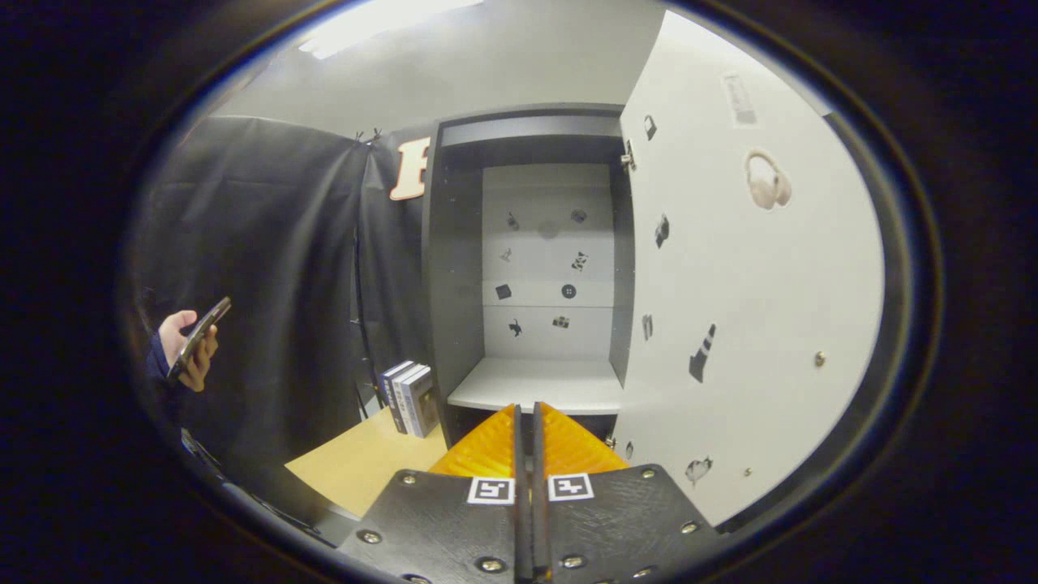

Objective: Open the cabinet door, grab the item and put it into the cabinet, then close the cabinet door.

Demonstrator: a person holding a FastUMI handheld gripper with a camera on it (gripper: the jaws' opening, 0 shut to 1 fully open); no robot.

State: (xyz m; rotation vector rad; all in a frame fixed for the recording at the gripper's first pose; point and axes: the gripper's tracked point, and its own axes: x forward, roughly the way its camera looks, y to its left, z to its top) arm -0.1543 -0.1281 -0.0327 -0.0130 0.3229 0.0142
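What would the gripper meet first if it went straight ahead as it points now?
Probably the front edge of the white shelf inside the open cabinet. The gripper, shut with nothing held, points at it; the depth is hard to judge.

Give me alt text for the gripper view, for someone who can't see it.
The cabinet stands open ahead, its door swung out to the right and its white shelf bare. The gripper is shut on nothing just before it. Left of the cabinet, books stand on a table; farther left a hand holds a phone.
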